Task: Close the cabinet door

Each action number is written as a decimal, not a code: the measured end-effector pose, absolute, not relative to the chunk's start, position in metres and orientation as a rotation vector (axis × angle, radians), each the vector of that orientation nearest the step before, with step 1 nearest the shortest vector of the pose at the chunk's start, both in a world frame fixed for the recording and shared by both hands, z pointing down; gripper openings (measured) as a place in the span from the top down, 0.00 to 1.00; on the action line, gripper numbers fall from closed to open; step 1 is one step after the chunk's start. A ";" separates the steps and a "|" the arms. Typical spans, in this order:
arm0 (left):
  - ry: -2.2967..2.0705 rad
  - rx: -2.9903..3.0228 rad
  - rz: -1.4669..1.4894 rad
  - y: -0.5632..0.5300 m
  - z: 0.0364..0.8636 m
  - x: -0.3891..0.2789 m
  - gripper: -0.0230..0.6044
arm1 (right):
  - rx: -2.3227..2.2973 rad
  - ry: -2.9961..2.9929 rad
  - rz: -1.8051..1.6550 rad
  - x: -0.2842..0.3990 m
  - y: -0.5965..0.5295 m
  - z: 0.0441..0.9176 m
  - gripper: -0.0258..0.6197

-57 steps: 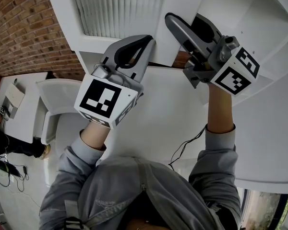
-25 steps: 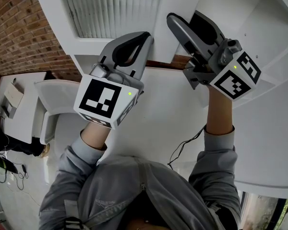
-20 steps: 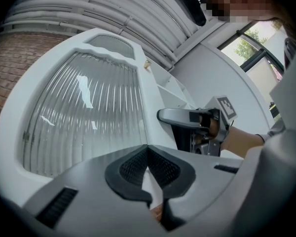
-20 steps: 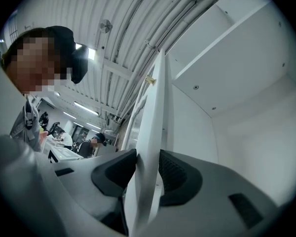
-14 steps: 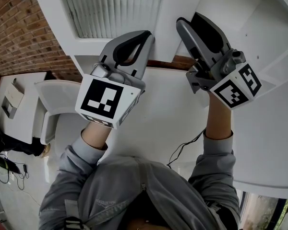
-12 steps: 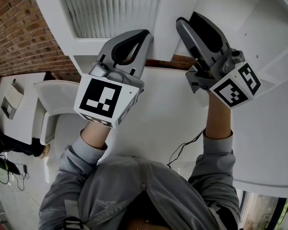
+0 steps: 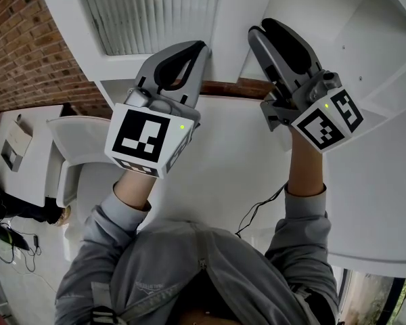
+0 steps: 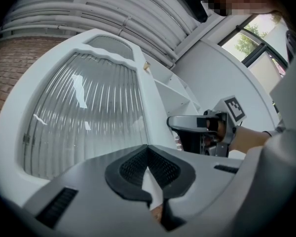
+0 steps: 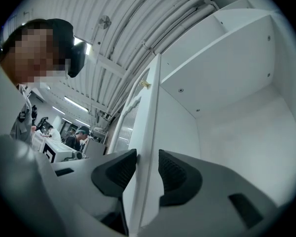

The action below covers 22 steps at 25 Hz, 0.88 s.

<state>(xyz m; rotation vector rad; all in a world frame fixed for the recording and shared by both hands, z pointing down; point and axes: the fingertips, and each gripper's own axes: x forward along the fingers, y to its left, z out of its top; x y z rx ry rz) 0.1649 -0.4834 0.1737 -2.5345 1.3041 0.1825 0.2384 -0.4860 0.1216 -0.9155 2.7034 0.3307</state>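
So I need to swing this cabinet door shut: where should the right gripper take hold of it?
Take the free edge of the door, coming at it edge-on so one jaw lies on each face. It is thin and flat there, unlike the ribbed glass panel. The right gripper is closed on it that way.

The door (image 7: 155, 12) stands open to the left of the cabinet (image 7: 345, 19), and a brick wall (image 7: 27, 53) lies farther left. The left hand-held gripper (image 7: 201, 49) is just before the door's lower frame. The door's free edge lies between the jaws of the right hand-held gripper (image 7: 262, 29), with a shelf (image 9: 222, 78) inside the cabinet to its right.
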 end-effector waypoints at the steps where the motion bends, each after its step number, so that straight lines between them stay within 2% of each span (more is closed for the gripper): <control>1: 1.306 -2.535 0.180 -0.485 0.174 0.164 0.95 | -0.921 2.702 0.329 0.238 -0.487 0.122 0.72; 18: 1.293 -2.562 0.148 -0.473 0.178 0.169 0.96 | -1.174 2.603 0.358 0.244 -0.485 0.121 0.72; 22: 1.264 -2.581 0.149 -0.455 0.180 0.170 0.95 | -1.282 2.566 0.400 0.243 -0.483 0.122 0.75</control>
